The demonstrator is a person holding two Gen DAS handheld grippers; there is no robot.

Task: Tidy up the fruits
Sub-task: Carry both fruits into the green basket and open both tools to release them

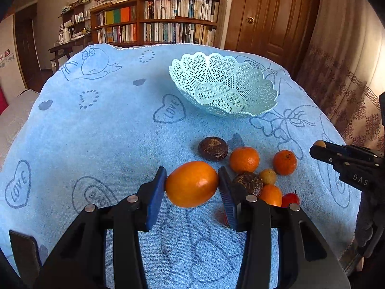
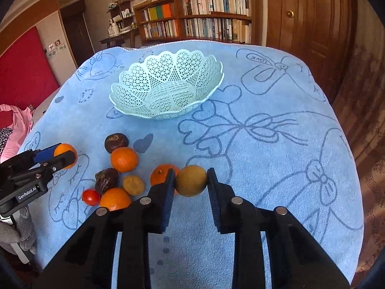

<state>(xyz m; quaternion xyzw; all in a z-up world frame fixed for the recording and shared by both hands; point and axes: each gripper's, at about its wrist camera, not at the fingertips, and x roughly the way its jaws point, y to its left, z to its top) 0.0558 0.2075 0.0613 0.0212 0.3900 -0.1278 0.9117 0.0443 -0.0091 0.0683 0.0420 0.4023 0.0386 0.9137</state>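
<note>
My left gripper squeezes a big orange – smooth, round, slippery, so I hold its middle. My right gripper pinches a small brown fruit – light. The basket waits far.

1. The lattice basket is empty, open from above, and sits well apart from the fruit.
2. Bare blue towel lies between the fruit cluster and the basket, with wide free room on the right side of the bench.
3. Loose fruit crowds between the two hand-held grippers: two dark fruits, mandarins, a small brown fruit and a cherry tomato, several touching.
4. The towel's left part is clear.
</note>
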